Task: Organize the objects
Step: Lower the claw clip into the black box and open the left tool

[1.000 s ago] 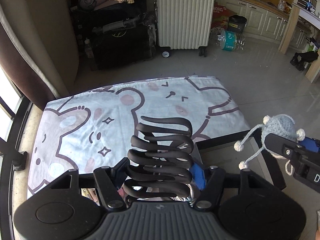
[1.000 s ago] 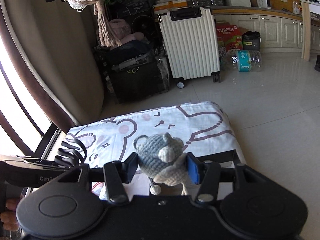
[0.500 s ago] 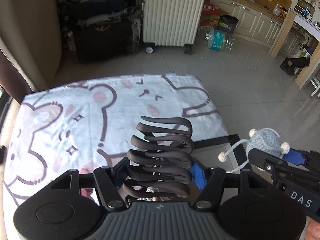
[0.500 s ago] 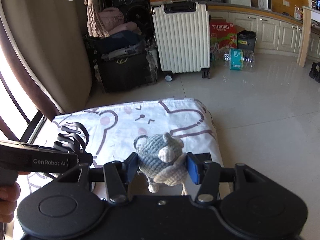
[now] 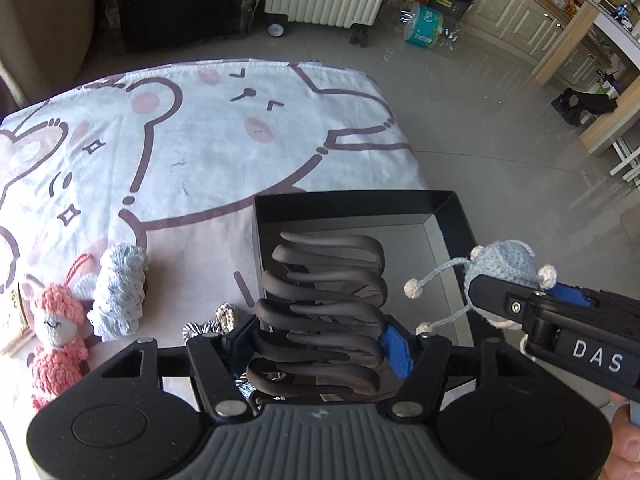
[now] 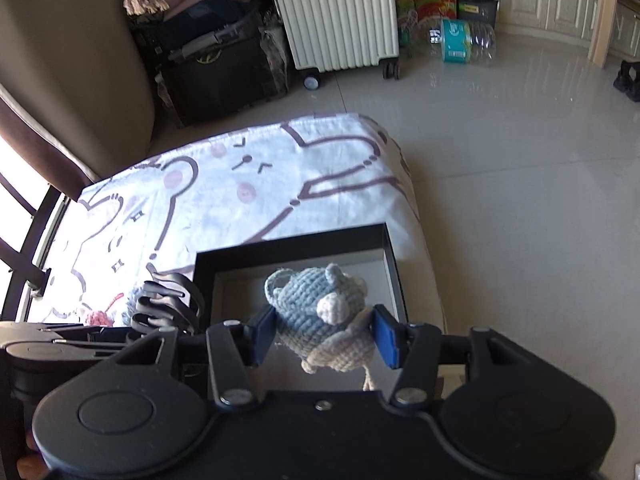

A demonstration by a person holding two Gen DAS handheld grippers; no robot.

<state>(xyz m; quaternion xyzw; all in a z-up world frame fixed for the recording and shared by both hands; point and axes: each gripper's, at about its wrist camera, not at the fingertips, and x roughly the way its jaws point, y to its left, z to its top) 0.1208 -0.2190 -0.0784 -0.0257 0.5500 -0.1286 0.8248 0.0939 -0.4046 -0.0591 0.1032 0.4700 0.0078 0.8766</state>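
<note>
Hair claw clip (image 5: 324, 316) — dark, many-toothed — sits clamped in the left tool (image 5: 320, 356), hanging over the near left part of the open black box (image 5: 448, 204). The crocheted grey-blue mouse (image 6: 316, 312) is pinched in the right tool (image 6: 324, 338), also above the box. Both items look ready to go in — the step in hand appears to be the drop-off. Next, each tool likely needs lowering inside the walls, then opening. At 9 o'clock on the cartoon-print cloth (image 5: 192, 128) lie a pink crocheted doll (image 5: 56, 332) and a pale blue yarn roll (image 5: 118, 292). The two tools hang close together, so they could collide.
</note>
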